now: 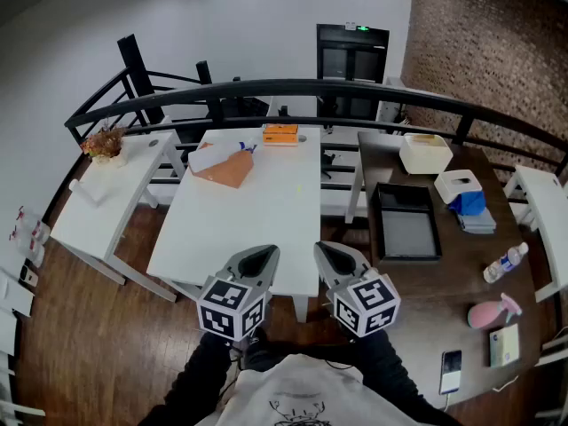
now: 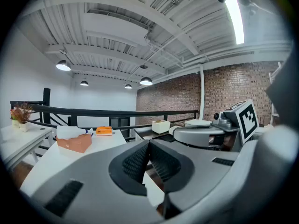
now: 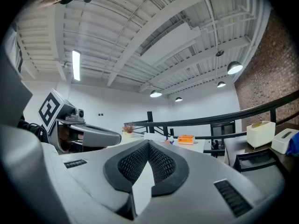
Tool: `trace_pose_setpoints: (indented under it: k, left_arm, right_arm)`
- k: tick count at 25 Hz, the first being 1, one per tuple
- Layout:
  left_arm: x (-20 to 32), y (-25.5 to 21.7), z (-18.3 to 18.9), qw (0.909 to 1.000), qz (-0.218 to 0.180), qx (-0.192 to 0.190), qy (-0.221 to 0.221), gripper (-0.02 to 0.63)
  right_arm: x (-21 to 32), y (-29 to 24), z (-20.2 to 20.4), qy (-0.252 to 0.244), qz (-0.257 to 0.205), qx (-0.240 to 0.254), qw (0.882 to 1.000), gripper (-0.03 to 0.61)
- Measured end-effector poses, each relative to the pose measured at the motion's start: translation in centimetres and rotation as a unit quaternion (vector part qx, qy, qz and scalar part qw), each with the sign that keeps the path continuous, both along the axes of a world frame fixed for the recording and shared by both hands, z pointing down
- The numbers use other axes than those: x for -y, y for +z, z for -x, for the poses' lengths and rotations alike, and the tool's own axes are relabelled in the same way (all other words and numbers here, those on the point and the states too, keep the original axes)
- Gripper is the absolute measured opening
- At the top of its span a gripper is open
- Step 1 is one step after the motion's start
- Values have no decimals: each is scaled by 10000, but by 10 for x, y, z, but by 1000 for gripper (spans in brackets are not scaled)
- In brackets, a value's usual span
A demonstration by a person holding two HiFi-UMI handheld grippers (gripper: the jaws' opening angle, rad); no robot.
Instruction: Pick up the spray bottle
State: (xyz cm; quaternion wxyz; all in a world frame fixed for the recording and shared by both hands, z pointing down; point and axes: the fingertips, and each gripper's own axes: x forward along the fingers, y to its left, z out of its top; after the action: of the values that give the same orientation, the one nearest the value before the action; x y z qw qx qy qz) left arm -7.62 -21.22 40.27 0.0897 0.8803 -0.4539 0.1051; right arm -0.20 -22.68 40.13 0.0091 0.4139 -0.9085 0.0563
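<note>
Brick on one side and a black railing point(image 1: 266, 88) behind close off a raised floor of dark boards, where a white table point(image 1: 257, 211) fills the centre of the head view and a dark brown table point(image 1: 426, 278) runs down the right. The pink spray bottle point(image 1: 493, 311) sits on the dark table in the lower right of the frame, apparently on its side, between a clear water bottle point(image 1: 507, 262) above it and a phone point(image 1: 451, 371) and a small booklet point(image 1: 504, 345) below it. A black tray point(image 1: 406, 222), a white box point(image 1: 425, 153) and a tissue box point(image 1: 458, 185) lie farther up the same table. The left gripper point(image 1: 256, 260) and the right gripper point(image 1: 338, 258) hang side by side at the bottom centre, over the near edge of the white table and well apart from the bottle. In each gripper view the ribbed pads meet at the tips with nothing between them, so both are closed and empty. The pick-up looks not yet begun; this reads as the start of the reach. The right gripper is nearer, so it would probably have to swing toward the lower right, spread its jaws and settle them around the bottle's body before closing. Neither gripper view shows the bottle.
</note>
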Motion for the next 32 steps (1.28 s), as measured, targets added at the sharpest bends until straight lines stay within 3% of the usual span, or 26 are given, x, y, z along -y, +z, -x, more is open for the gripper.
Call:
trace_pose_setpoints:
  k: [12,18,32]
  left_arm:
    - [-5,-14,5,9995,-146,-29,-273,3]
    - [-12,-20,3,9997,-165,-12,-195,3]
    - [-17,-26,-29,9994,-282,-29,194,3]
  right_arm:
    - [-11,-16,7,-320,-49,76,9994,-8]
    - [-27,-27,6,-349,-72,157,9992,-8]
    - [-42,-66,-43,373,-235,370,9983,-8]
